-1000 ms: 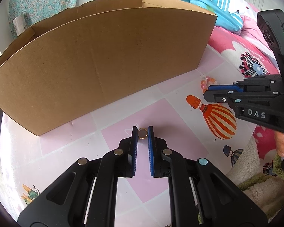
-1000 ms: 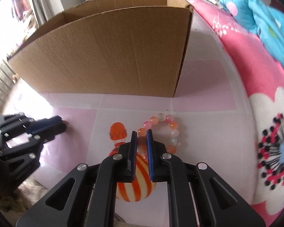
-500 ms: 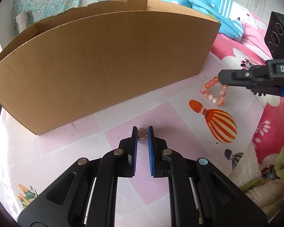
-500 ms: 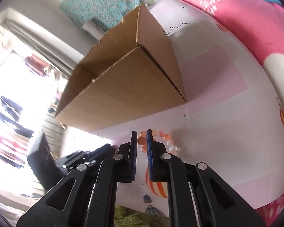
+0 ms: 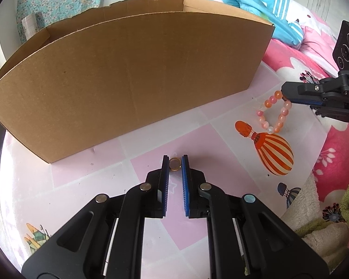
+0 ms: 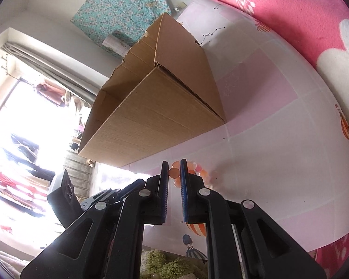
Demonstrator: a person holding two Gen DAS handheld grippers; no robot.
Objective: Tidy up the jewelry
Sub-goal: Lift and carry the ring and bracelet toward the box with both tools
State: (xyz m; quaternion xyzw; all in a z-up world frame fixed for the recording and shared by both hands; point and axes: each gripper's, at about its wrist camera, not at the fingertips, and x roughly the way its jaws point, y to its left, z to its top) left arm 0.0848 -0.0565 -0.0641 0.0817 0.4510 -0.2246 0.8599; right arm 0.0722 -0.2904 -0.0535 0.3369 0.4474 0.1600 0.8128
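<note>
Count: one gold ring [image 5: 175, 164], one beaded bracelet [image 5: 273, 112], one cardboard box [image 5: 132, 79], two grippers
Ring: pinched between the blue pads of the left gripper [image 5: 175, 166] at their very tips, standing on edge so its opening faces the left wrist camera; it sits over a pink square of the mat [image 5: 223, 139], in front of the box's long front wall and apart from it
Left gripper: jaws narrowed down onto the ring; fingers point toward the box, low over the mat
Bracelet: a loop of orange, pink and pale beads, hanging from the right gripper [image 5: 285, 96] by its top beads; the loop's long axis runs up and down, with its lower beads just above the orange striped balloon print [image 5: 273, 157]; whether they touch the mat cannot be told
Right gripper: jaws closed narrow on an orange bead [image 6: 173, 172] near the tips, seen in the right wrist view; it is rolled sideways, so the box and mat appear tilted in its own camera; it reaches in from the mat's right edge, near the box's right front corner
Box: open-topped, standing along the far part of the mat
Surroundings: pink floral blanket [image 5: 314, 53] along the mat's right edge, blue bedding [image 5: 256, 2] behind the box
</note>
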